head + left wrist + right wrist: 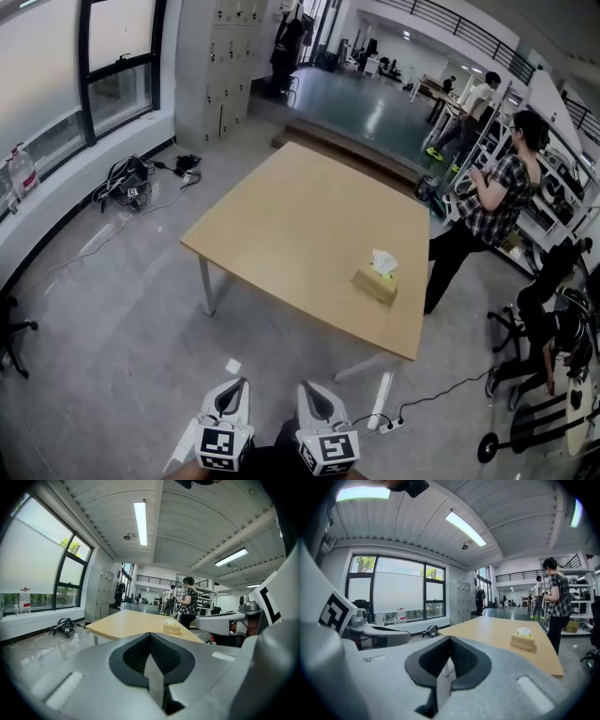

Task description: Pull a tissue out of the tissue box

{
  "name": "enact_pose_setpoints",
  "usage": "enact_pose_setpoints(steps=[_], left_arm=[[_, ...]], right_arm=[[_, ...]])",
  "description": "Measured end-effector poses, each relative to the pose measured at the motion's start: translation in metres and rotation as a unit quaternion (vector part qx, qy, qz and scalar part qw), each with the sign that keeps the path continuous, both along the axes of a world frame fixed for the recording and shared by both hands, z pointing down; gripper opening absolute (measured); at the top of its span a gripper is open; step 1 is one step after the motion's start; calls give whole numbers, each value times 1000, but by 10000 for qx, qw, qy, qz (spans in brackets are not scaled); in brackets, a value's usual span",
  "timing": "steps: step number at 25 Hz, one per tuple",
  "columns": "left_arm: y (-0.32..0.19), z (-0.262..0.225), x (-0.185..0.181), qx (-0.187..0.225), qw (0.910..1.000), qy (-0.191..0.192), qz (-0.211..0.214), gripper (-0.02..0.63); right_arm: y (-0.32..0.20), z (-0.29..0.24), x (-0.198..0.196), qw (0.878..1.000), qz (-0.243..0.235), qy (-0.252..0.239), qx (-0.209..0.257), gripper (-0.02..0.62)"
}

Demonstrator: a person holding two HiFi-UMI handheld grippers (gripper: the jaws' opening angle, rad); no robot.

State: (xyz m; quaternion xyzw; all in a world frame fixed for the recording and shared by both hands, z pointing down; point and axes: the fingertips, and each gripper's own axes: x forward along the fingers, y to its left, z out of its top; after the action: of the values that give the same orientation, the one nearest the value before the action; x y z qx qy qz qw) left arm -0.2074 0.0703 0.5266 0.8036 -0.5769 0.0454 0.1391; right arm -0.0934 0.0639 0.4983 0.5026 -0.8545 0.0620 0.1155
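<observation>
White left tool (pixel 150 637) and right tool (pixel 450 640) pressed together, seemingly empty, well apart from tissue box (pixel 375 284) on table (pixel 281 225).

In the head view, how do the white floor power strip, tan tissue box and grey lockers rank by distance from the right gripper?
1. White power strip, floor beside the right gripper.
2. Tan tissue box, on the wooden table, right side.
3. Grey lockers, far left wall.

Tissue box (pixel 375 285) on wooden table (pixel 281 225), near right edge, white tissue (pixel 383 262) sticking up. Left gripper (pixel 238 384), right gripper (pixel 309 388) side by side, well apart from table.
</observation>
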Motion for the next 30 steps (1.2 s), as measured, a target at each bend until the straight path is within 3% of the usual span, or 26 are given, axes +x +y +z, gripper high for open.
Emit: enact_pose_setpoints(steps=[5, 15, 23, 30], left_arm=[[-12, -4, -5, -136, 9997, 97, -186, 18], [-58, 10, 13, -203, 9996, -174, -132, 18], [-133, -13, 44, -198, 9995, -234, -37, 18], [-188, -11, 99, -190, 9986, -399, 282, 18]], right_arm=[[-12, 4, -6, 9999, -156, 39, -38, -8], [-59, 19, 7, 9993, -209, -169, -270, -8], [-121, 15, 29, 9991, -194, -272, -242, -8], [-176, 17, 77, 9993, -1, -308, -222, -8]])
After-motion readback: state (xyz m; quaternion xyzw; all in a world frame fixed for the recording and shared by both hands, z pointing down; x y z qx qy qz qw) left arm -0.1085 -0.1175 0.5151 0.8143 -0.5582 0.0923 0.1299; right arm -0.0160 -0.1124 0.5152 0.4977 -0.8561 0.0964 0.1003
